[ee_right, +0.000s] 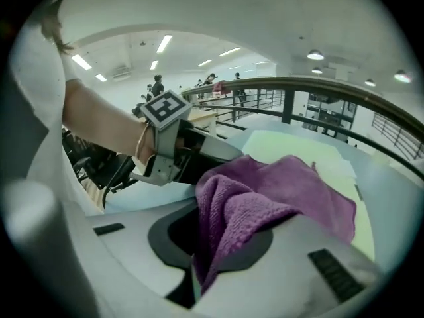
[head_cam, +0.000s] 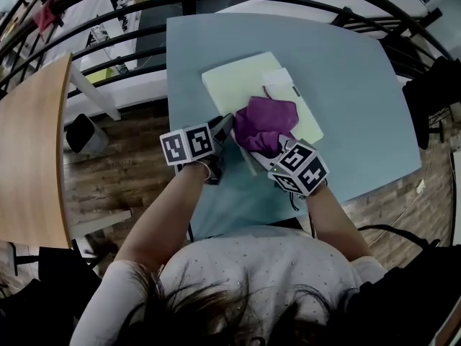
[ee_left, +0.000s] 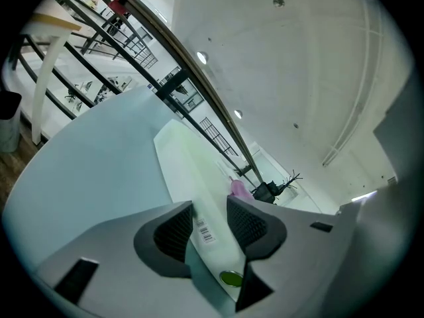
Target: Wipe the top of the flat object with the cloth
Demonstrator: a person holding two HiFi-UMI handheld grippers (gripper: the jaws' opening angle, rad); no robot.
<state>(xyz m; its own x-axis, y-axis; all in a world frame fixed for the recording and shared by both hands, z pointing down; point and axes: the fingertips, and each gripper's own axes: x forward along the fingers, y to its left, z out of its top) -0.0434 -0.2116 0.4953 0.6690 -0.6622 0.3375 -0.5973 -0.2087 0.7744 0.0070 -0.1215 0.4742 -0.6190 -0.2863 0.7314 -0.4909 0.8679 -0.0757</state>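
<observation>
One barcode label (ee_left: 204, 230) on flat object (ee_left: 189, 171): left gripper view only.

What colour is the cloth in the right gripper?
The cloth is purple, a plain terry weave, clearest in the right gripper view.

A pale yellow-green flat object (head_cam: 232, 85), rectangular, lies slantwise just above the centre of the head view. A purple cloth (head_cam: 265, 121), bunched up, sits on its lower right part.
</observation>
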